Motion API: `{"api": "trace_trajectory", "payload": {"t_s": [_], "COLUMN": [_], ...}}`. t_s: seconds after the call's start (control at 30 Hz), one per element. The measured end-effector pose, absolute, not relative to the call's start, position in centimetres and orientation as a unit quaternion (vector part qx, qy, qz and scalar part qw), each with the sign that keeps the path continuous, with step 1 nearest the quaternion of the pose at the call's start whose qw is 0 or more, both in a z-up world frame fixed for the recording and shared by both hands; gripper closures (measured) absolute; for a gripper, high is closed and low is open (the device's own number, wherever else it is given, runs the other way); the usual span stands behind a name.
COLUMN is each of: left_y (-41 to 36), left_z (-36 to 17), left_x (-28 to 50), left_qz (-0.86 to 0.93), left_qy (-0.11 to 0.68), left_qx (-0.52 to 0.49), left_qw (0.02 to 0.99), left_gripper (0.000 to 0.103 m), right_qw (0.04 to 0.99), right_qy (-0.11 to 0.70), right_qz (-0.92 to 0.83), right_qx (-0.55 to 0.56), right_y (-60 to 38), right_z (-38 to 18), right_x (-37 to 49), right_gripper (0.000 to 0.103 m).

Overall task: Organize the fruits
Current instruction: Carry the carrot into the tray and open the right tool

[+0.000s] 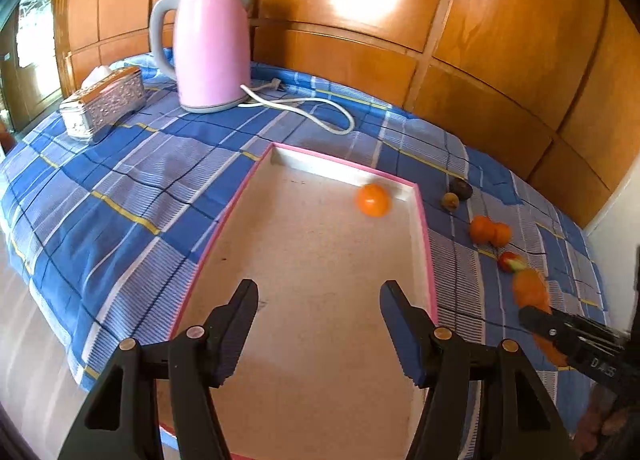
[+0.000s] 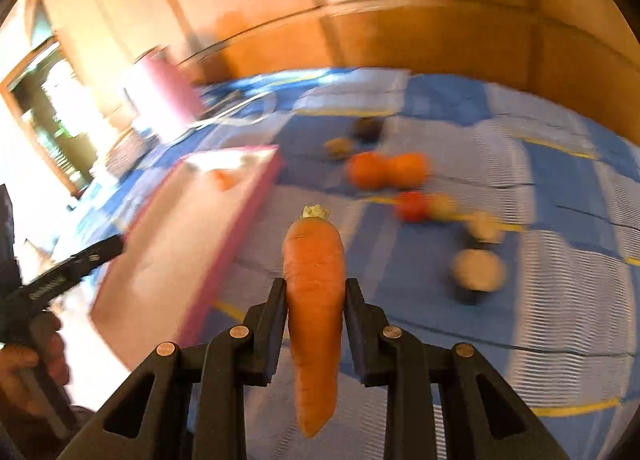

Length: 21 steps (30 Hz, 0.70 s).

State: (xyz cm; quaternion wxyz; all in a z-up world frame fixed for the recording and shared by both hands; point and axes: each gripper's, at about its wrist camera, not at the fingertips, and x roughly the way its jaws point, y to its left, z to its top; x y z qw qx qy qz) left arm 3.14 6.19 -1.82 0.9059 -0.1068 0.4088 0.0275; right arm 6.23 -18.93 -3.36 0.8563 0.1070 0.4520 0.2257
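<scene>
Gripping a carrot (image 2: pixel 314 300) at the bottom centre of the right wrist view, the right gripper (image 2: pixel 316 288) has its two black fingers pressed against the root's sides, thick end and pale stem stub pointing up the frame, thin tip hanging down between the fingers. Below and around it lies the blue checked cloth (image 2: pixel 520 320). In the left wrist view, the left gripper (image 1: pixel 320 292) stands at the bottom centre with its fingers apart and nothing between them, over the pale floor of a pink-rimmed tray (image 1: pixel 426 244).

Farther up the tray, near its upper right corner, a single orange (image 1: pixel 373 200) rests on the floor close to the far wall. To the right of the tray, on the cloth, a row of items runs toward the lower right of the frame: two small dark fruits (image 1: pixel 456 194), a pair of oranges (image 1: pixel 490 230) touching each other, and a red piece with a pale green part (image 1: pixel 511 261). The right wrist view, blurred, adds two pale round things (image 2: pixel 478 268) right of centre; what they are cannot be told.

Beyond, at the upper left of the left wrist view, a pink kettle (image 1: pixel 212 48) stands with its white cord (image 1: pixel 304 108) looping rightward, a silver tissue box (image 1: pixel 104 104) beside it, and wooden panelling (image 1: pixel 460 20) behind.
</scene>
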Motion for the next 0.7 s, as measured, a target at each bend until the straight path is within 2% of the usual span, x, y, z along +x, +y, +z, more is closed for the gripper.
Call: {"api": "trace_trajectory", "payload": {"t_s": [0.3,0.4,0.7], "left_y": [7.8,8.1,7.5], "left_z": [-2.2,-2.2,-2.3], "left_x": [2.7,2.6,2.5], "left_qz": [0.044,0.046,0.042], "left_qy": [0.410,0.410,0.411], "left_qx": [-0.113,-0.113,-0.107], "left_qw": [0.904,0.904,0.904], "left_gripper": [0.039,0.039,0.039], "right_qw": [0.808,0.792,0.816], "right_qy": [0.493,0.499,0.481], "right_qz": [0.300,0.315,0.297], "right_qx": [0.120,0.155,0.120], "right_y": [-9.1,-7.8,-7.4], "right_z": [-3.2,-3.7,-3.7], "right_x": [10.2,11.2,10.0], "right_gripper": [0.075,0.073,0.071]}}
